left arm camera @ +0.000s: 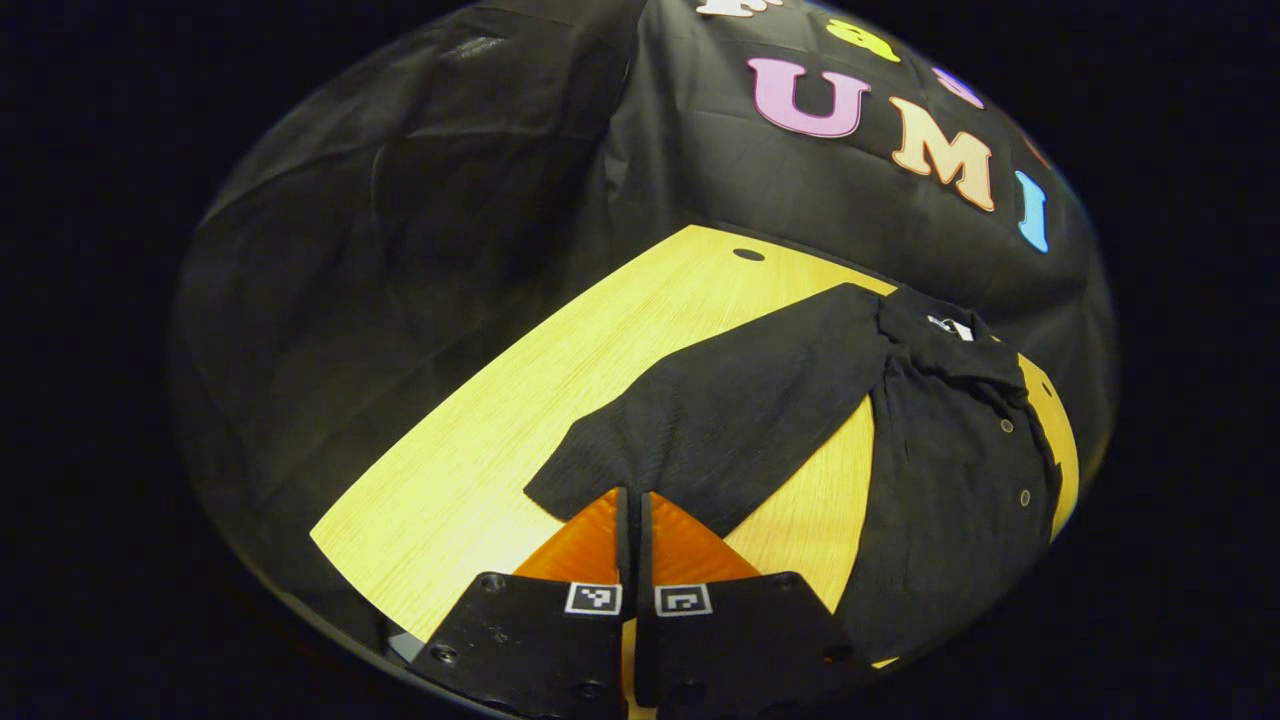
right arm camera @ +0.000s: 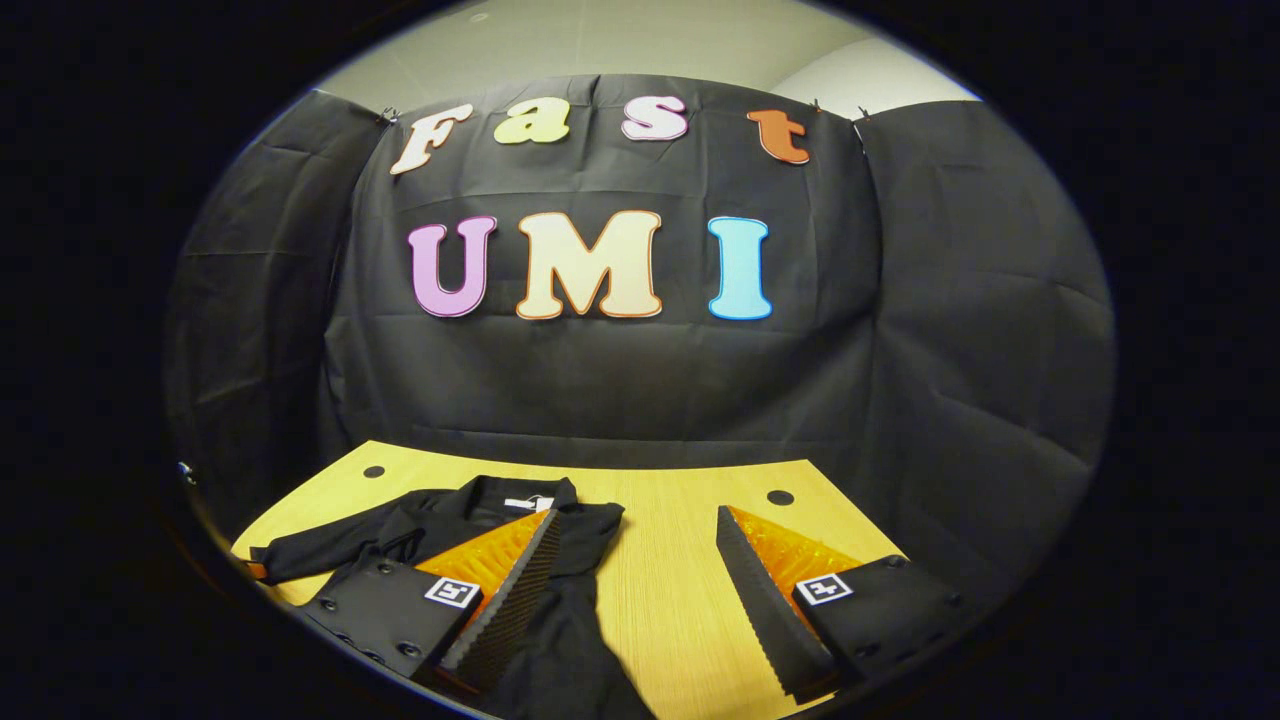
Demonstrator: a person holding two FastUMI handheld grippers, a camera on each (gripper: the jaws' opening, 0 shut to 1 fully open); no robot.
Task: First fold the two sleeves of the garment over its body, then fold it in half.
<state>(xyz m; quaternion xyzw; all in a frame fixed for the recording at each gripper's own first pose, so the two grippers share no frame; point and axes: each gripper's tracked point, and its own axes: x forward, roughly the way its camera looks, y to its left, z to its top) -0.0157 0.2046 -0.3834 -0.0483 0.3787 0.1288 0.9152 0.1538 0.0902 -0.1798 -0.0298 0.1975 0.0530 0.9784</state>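
In the left gripper view, the left gripper (left arm camera: 634, 500) has its two wedge-shaped fingers pressed together, with only a thin slit between them, and their tips sit at the cuff edge of the sleeve (left arm camera: 720, 420); whether cloth is pinched between them cannot be told. The sleeve is a long, matte, finely textured band running from the fingertips up and away to the right, where it joins the collar (left arm camera: 935, 335) of the black garment (left arm camera: 960, 490). The garment's body lies right of the fingers, its buttoned placket running toward the camera. It lies flat on a pale wooden table (left arm camera: 480, 470) with straight grain and a small round hole.

In the right gripper view, the right gripper (right arm camera: 635, 570) stands wide apart, holding nothing, its ridged inner faces showing. The garment lies under and behind its left finger, collar pointing to the far edge.
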